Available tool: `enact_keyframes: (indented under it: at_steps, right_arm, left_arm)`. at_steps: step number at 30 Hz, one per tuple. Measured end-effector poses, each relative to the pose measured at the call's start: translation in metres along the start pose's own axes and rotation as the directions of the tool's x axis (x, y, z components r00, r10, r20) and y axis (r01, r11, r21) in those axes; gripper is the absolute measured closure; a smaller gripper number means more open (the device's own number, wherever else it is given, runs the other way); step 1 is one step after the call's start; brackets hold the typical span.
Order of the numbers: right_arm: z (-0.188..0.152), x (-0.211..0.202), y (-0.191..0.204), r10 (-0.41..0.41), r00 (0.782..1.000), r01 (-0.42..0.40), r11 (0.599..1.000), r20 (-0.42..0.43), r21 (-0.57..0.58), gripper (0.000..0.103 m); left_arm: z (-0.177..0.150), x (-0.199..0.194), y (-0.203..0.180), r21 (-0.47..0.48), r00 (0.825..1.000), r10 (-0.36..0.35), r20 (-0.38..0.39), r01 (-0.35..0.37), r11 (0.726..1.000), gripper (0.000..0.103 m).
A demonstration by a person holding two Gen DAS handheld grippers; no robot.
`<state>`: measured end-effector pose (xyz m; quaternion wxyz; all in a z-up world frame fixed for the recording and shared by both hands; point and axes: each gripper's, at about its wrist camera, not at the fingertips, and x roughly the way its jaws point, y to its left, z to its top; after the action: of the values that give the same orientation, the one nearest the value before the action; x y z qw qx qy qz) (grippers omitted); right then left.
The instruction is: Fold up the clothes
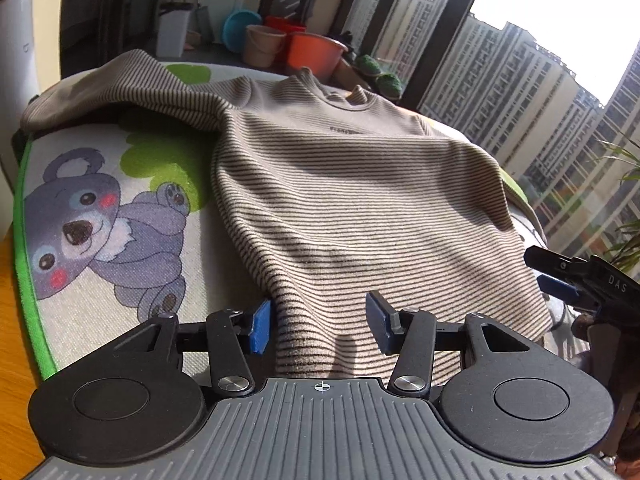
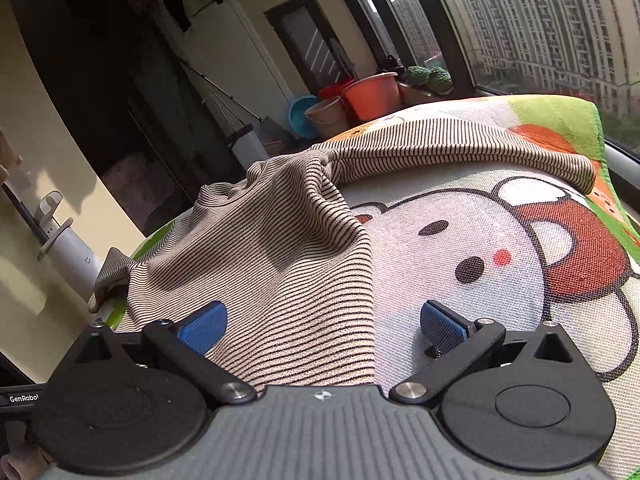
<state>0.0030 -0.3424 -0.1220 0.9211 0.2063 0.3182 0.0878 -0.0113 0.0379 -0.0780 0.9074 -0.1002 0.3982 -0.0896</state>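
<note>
A beige long-sleeved shirt with thin dark stripes (image 1: 360, 208) lies spread, front up, on a cartoon-print mat (image 1: 100, 240). One sleeve (image 1: 120, 92) stretches out to the left. My left gripper (image 1: 320, 320) is open at the shirt's bottom hem near its left corner, its blue pads either side of the fabric. In the right wrist view the shirt (image 2: 272, 264) lies with its other sleeve (image 2: 460, 148) stretched to the right. My right gripper (image 2: 324, 326) is open at the hem's right corner, one pad over the fabric, the other over the mat (image 2: 480, 232). It also shows in the left wrist view (image 1: 560, 280).
Orange, beige and blue buckets (image 1: 304, 52) stand beyond the mat by the window, with small potted plants (image 1: 380, 72). A white bin (image 1: 174, 28) stands behind. A wooden floor (image 1: 16, 340) shows at the left. A white pipe (image 2: 68, 248) runs left of the mat.
</note>
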Motion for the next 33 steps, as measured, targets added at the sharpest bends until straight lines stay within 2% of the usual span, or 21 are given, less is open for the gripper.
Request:
enact_keyframes:
  at_steps: [2,4,5,6,9,11,13,15,17,18,19,20,21,22,24,27,29,30,31,32,33]
  right_arm:
    - [0.0,0.002,0.011,-0.028,0.999,0.027,0.999,-0.033,-0.033,0.0]
    - [-0.002,0.004,0.022,-0.001,0.997,-0.005,0.997,-0.079,-0.071,0.0]
    - [-0.004,0.005,0.027,0.018,0.995,-0.026,0.996,-0.097,-0.087,0.0]
    - [-0.007,0.006,0.031,0.024,0.994,-0.036,0.993,-0.103,-0.111,0.0]
    - [-0.015,0.009,0.041,-0.005,0.996,-0.014,0.98,-0.092,-0.198,0.0]
    - [-0.018,0.009,0.045,-0.026,0.996,0.007,0.977,-0.084,-0.212,0.0]
    - [-0.018,0.007,0.047,-0.035,0.996,0.017,0.98,-0.088,-0.196,0.0]
    - [-0.018,0.002,0.046,0.03,0.993,-0.048,0.987,-0.115,-0.156,0.0]
    - [-0.019,-0.002,0.045,0.134,0.98,-0.152,0.981,-0.146,-0.12,0.0]
    - [-0.021,-0.003,0.045,0.15,0.977,-0.168,0.978,-0.149,-0.122,0.0]
    - [-0.024,-0.003,0.047,0.144,0.979,-0.164,0.977,-0.143,-0.139,0.0]
    - [-0.026,-0.003,0.049,0.137,0.981,-0.158,0.975,-0.137,-0.158,0.0]
    - [-0.027,-0.003,0.049,0.135,0.982,-0.156,0.974,-0.133,-0.166,0.0]
    - [-0.027,-0.003,0.048,0.136,0.982,-0.157,0.973,-0.132,-0.166,0.0]
    - [-0.026,-0.002,0.048,0.139,0.981,-0.16,0.973,-0.134,-0.164,0.0]
    - [-0.025,-0.002,0.05,0.132,0.981,-0.157,0.97,-0.144,-0.186,0.0]
    - [-0.024,0.0,0.054,0.118,0.98,-0.151,0.966,-0.161,-0.211,0.0]
    - [-0.022,0.001,0.055,0.111,0.979,-0.147,0.965,-0.171,-0.216,0.0]
    - [-0.02,0.0,0.055,0.105,0.979,-0.141,0.969,-0.176,-0.203,0.0]
    - [-0.017,-0.003,0.053,0.106,0.979,-0.137,0.975,-0.177,-0.175,0.0]
    - [-0.013,-0.007,0.05,0.111,0.978,-0.137,0.98,-0.176,-0.142,0.0]
  left_arm:
    - [0.001,-0.001,0.012,-0.033,1.0,-0.008,0.014,0.008,0.999,0.083]
    - [0.002,-0.003,0.019,-0.04,0.996,0.067,0.051,-0.065,0.997,0.083]
    - [0.003,-0.004,0.023,-0.042,0.993,0.096,0.064,-0.094,0.995,0.081]
    - [0.003,-0.005,0.027,-0.046,0.99,0.122,0.075,-0.119,0.992,0.074]
    - [0.004,-0.008,0.035,-0.083,0.99,0.121,0.077,-0.115,0.99,0.068]
    - [0.002,-0.012,0.032,-0.075,0.99,0.118,0.076,-0.112,0.991,0.057]
    - [-0.001,-0.016,0.028,-0.069,0.993,0.093,0.072,-0.088,0.994,0.032]
    - [-0.004,-0.02,0.023,-0.061,0.998,0.013,0.058,-0.009,0.998,0.027]
    - [-0.007,-0.018,0.017,-0.041,0.998,0.02,0.065,-0.017,0.999,0.027]
    - [-0.008,-0.016,0.014,-0.031,0.997,0.028,0.069,-0.026,0.999,0.029]
    - [-0.009,-0.015,0.011,-0.021,0.997,0.036,0.073,-0.034,0.999,0.046]
    - [-0.01,-0.014,0.008,-0.011,0.996,0.043,0.078,-0.043,0.999,0.058]
    - [-0.011,-0.012,0.005,-0.001,0.995,0.051,0.082,-0.051,0.999,0.08]
    - [-0.011,-0.012,0.006,0.001,0.994,0.063,0.093,-0.063,0.998,0.086]
    - [-0.01,-0.013,0.01,-0.007,0.991,0.083,0.107,-0.083,0.997,0.09]
    - [-0.005,-0.018,0.016,-0.033,0.989,0.102,0.107,-0.099,0.995,0.088]
    - [-0.002,-0.021,0.021,-0.05,0.988,0.114,0.106,-0.109,0.993,0.079]
    - [-0.001,-0.022,0.023,-0.058,0.987,0.12,0.106,-0.114,0.992,0.065]
    - [0.001,-0.023,0.025,-0.067,0.986,0.126,0.106,-0.12,0.991,0.045]
    - [0.002,-0.025,0.027,-0.075,0.986,0.132,0.105,-0.125,0.989,0.034]
    - [0.003,-0.033,0.023,-0.068,0.985,0.122,0.12,-0.114,0.991,0.017]
